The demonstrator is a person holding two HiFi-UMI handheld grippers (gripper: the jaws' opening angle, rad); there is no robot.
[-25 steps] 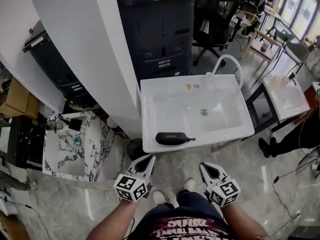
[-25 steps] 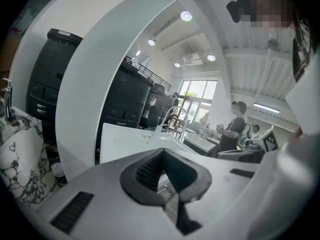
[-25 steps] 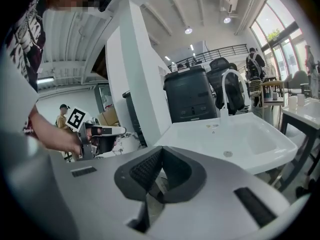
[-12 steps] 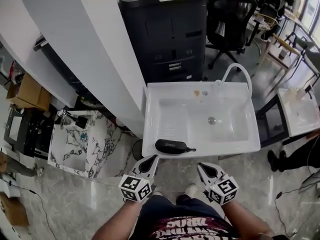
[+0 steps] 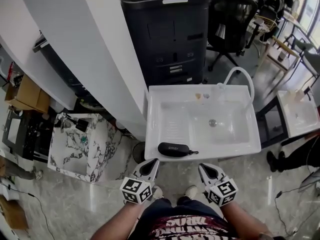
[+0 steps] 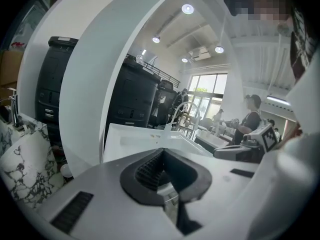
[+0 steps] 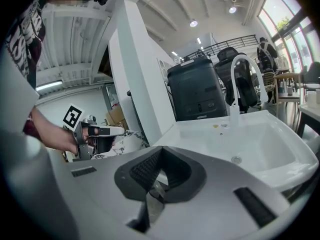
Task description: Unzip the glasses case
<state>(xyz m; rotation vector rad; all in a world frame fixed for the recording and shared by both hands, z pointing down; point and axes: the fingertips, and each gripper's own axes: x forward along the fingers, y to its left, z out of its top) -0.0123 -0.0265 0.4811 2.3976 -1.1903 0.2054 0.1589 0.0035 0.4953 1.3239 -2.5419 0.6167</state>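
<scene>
Currently the black case (image 5: 173,148) is laid on the front rim of the white sink (image 5: 227,151), with its zipper pull turned to the right. Both grippers are held in front of the sink, near the case but not touching it. The left gripper (image 5: 151,164) and the right gripper (image 5: 204,168) are both clenched, and nothing is grasped between the jaws.

Maroon printed shirt (image 5: 186,229), white marker-cubed grippers (image 5: 151,163) (image 5: 204,168)
</scene>
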